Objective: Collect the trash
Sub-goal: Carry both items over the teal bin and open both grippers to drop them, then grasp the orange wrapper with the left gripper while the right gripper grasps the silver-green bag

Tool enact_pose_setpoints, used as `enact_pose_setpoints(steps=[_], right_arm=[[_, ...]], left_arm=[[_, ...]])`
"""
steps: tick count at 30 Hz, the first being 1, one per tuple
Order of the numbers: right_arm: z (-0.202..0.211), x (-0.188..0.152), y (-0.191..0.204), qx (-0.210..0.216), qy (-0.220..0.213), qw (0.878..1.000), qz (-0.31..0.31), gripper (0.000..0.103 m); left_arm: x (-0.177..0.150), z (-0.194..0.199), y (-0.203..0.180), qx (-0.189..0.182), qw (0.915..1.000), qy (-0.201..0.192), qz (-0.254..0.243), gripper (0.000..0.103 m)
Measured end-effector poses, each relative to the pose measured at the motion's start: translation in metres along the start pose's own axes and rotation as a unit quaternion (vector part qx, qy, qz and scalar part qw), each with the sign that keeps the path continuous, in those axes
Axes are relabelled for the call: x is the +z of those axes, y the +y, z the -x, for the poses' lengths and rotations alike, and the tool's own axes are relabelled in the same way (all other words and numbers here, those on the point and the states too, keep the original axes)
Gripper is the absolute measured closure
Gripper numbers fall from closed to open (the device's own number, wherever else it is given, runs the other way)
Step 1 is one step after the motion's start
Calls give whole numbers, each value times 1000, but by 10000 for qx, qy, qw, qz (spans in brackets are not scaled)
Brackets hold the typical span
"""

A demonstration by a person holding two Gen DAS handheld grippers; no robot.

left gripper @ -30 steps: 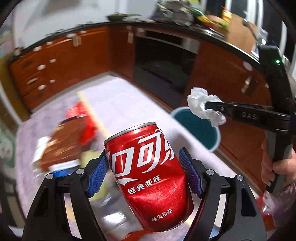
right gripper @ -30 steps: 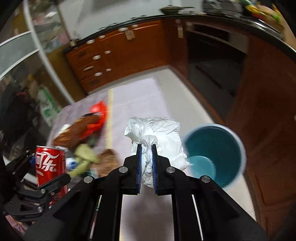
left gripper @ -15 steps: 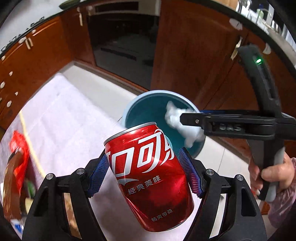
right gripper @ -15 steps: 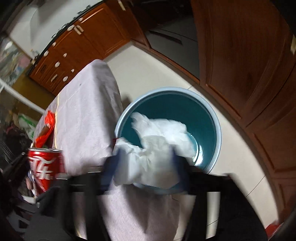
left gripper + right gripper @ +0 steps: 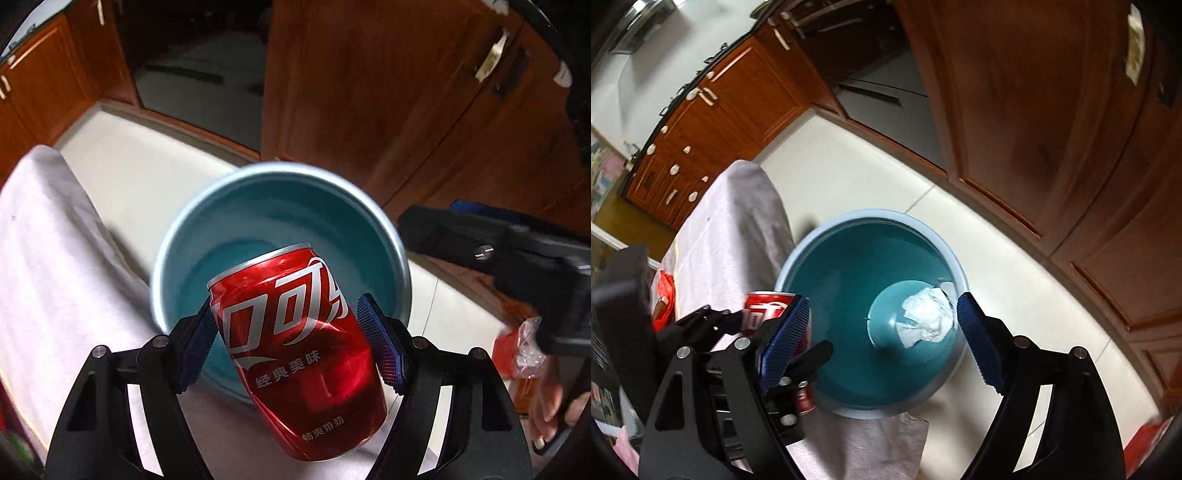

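Your left gripper (image 5: 288,347) clamps the dented red aluminium cola can (image 5: 295,354), tilted above the round teal plastic bin (image 5: 369,218); centre it over the mouth, then release. Your right gripper (image 5: 879,341) gapes wide, empty, over the crumpled white tissue (image 5: 925,314) lying on the bin's smooth bottom

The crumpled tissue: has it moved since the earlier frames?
Yes. It has left the right gripper, whose jaws now stand open, and lies as a crumpled tissue on the bottom of the teal bin.
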State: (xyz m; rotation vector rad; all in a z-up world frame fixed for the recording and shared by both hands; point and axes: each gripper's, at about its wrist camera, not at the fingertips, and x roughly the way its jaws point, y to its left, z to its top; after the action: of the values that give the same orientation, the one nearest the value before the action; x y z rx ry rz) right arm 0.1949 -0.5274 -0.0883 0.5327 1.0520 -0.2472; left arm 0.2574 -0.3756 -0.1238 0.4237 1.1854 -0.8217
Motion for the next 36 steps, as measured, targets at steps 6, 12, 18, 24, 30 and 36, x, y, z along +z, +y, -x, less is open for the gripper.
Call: enact_pose_setpoints(steps=[6,12,18,24,30,36], right_arm=[[-7,-2,-6,-137,123,9998,-74,24],[-6,-7,4,-151,159,9998,-15,24],[14,-17,26,-132,33,9998,157,16],[45,-43,63,-27,-159,9986,511,16],[61,-78,119,324,-46,9948,963,15],[63,-116,176,587,227,9874,1452,13]], left_arm=[[4,-17,6,134,9997,202,-68,25],[-10,3,3,224,9997,111,31,24],[-34,50,4,230,9995,-186,84,23],[-76,112,12,460,9969,-619,176,10],[-134,169,44,658,9923,-919,511,8],[-203,211,98,1073,9839,-1051,974,4]])
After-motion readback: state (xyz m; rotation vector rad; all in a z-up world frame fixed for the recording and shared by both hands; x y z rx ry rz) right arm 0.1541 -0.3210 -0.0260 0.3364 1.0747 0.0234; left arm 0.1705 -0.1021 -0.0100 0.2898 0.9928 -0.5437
